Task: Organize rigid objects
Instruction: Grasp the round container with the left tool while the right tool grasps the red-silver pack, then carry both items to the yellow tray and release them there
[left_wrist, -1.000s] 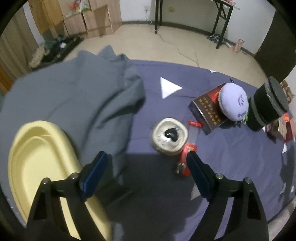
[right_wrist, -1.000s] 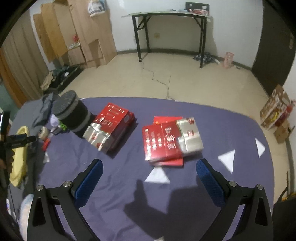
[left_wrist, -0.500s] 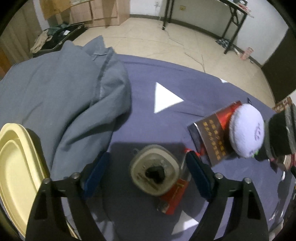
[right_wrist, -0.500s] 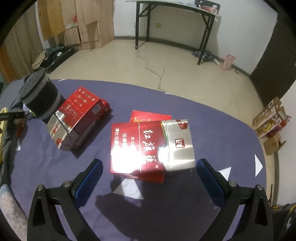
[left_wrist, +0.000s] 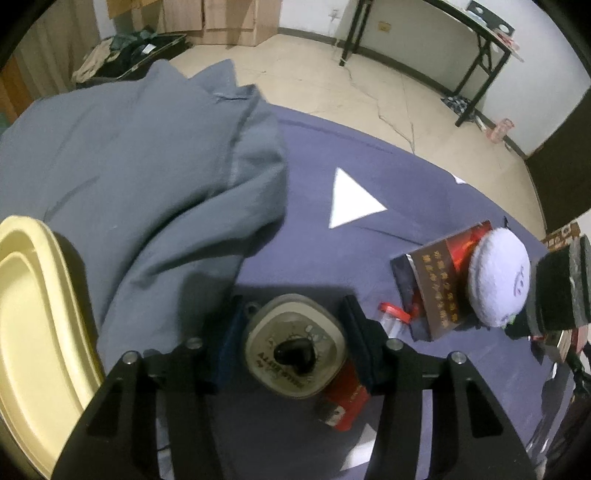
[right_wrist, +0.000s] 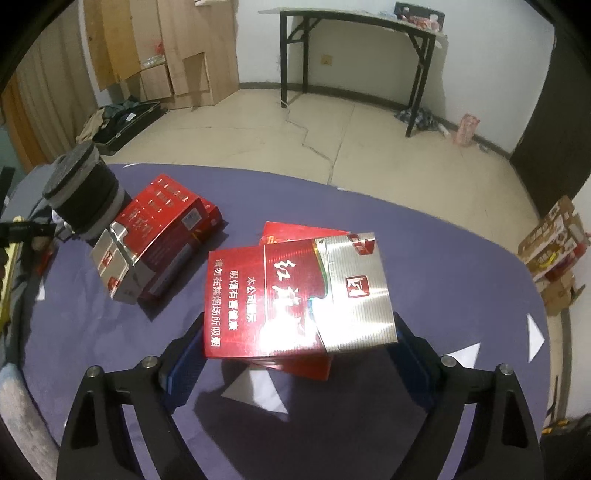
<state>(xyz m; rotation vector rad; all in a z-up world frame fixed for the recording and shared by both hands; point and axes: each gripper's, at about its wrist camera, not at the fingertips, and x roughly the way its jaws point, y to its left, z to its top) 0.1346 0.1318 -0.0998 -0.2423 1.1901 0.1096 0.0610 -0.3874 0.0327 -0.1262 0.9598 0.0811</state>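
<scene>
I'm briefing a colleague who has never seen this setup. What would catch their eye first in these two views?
Probably the big glossy red and silver carton, lying on another red box between the closing jaws of the right gripper. Next, the squat beige jar with a rounded square lid on the purple tablecloth, framed by the left gripper, whose jaws are closing too. Beside it sprawl a rumpled grey garment and a pale yellow plastic tray.
</scene>
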